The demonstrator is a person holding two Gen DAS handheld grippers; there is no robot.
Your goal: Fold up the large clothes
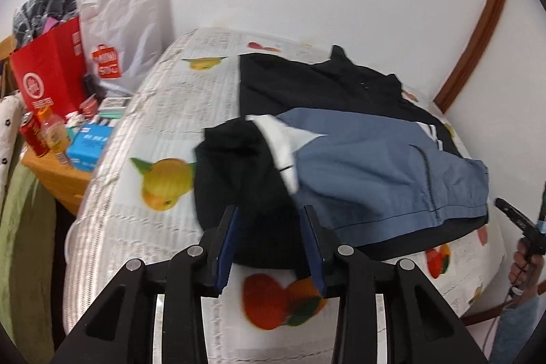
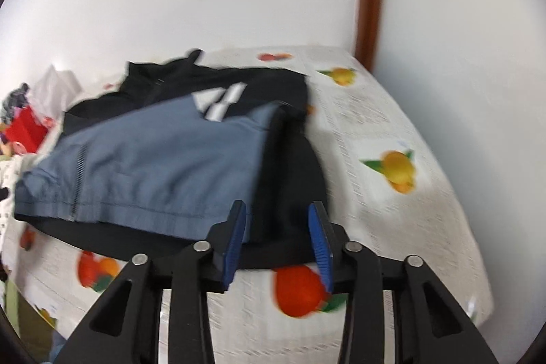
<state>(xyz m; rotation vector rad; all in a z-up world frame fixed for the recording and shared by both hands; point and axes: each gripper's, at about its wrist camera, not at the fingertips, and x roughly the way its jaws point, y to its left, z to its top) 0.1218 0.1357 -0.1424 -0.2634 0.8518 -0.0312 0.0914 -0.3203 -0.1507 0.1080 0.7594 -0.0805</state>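
Fold laid: left gripper [image 1: 269, 220] and right gripper [image 2: 278, 215] part-open, empty, above jacket [image 2: 153, 159]; next, regrasp hem

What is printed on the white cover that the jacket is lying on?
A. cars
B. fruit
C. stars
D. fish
B, because the cover under the black and blue jacket shows yellow and orange fruit with green leaves, along with rows of small print.
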